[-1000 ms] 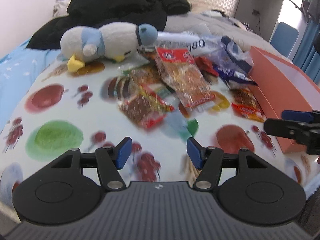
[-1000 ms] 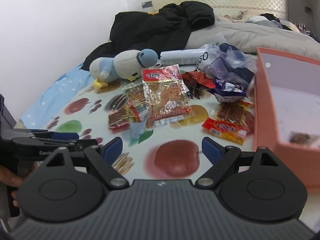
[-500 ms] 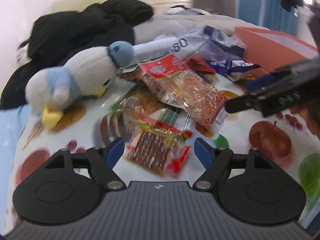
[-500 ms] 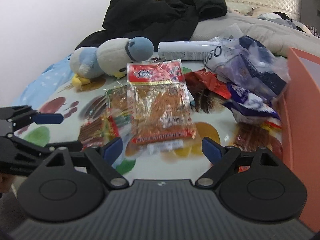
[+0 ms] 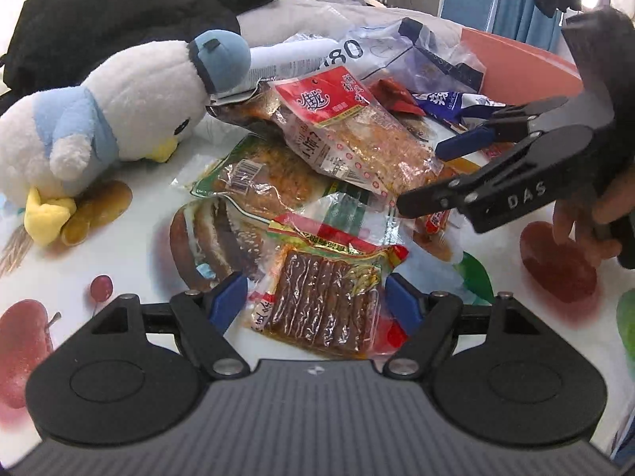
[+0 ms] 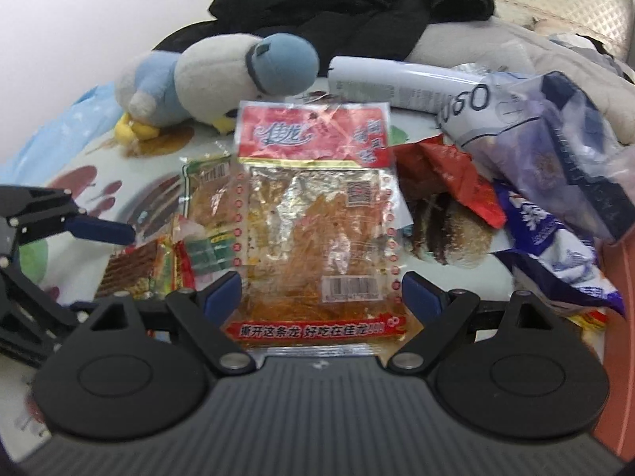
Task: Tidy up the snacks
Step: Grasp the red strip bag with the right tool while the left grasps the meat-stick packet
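Left hand-held gripper (image 5: 316,302) of mine gapes wide around the clear packet of brown meat sticks (image 5: 327,303); my right hand-held gripper (image 6: 321,295) likewise straddles the red-topped orange snack bag (image 6: 317,214). Overlapping slick wrappers could drag neighbours or slip.

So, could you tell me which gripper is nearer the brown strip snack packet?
Left. The left gripper has the brown strip snack packet between its open fingers; the right gripper straddles the big orange packet beside it.
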`<state>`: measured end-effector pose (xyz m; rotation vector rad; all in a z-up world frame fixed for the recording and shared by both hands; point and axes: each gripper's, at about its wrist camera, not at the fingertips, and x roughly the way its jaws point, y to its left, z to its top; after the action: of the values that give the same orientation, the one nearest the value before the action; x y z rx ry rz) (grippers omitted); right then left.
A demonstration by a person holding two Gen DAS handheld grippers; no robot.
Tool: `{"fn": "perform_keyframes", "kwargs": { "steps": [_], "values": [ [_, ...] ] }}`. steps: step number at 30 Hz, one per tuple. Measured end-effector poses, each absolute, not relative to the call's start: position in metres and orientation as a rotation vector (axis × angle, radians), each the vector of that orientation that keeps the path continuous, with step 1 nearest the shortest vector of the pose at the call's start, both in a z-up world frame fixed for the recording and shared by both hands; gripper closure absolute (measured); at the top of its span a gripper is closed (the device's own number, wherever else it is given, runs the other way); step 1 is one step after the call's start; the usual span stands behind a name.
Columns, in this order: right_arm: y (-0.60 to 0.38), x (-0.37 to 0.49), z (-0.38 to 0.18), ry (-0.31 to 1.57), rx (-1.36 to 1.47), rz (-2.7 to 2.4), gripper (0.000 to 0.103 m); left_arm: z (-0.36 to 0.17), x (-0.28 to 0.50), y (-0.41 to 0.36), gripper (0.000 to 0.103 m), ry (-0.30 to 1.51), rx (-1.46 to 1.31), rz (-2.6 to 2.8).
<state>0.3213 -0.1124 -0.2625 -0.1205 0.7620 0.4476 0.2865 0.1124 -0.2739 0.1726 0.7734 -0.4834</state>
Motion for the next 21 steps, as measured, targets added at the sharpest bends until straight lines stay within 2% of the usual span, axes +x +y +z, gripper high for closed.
{"fn": "perform_keyframes", "kwargs": {
  "steps": [13, 16, 19, 21],
  "values": [
    [-0.103, 0.318, -0.277, 0.730, -0.139, 0.449, 0.013, -0.271, 0.276, 0.102, 0.041, 0.792, 0.173, -0.505],
    [-0.102, 0.316, -0.275, 0.738, -0.136, 0.441, 0.019, -0.268, 0.274, 0.100, 0.043, 0.807, 0.154, -0.486],
    [-0.100, 0.312, -0.271, 0.743, -0.139, 0.432, 0.034, -0.265, 0.271, 0.096, 0.044, 0.828, 0.135, -0.468],
    [-0.101, 0.309, -0.269, 0.752, -0.138, 0.431, 0.036, -0.264, 0.267, 0.092, 0.045, 0.835, 0.141, -0.453]
  ]
}}
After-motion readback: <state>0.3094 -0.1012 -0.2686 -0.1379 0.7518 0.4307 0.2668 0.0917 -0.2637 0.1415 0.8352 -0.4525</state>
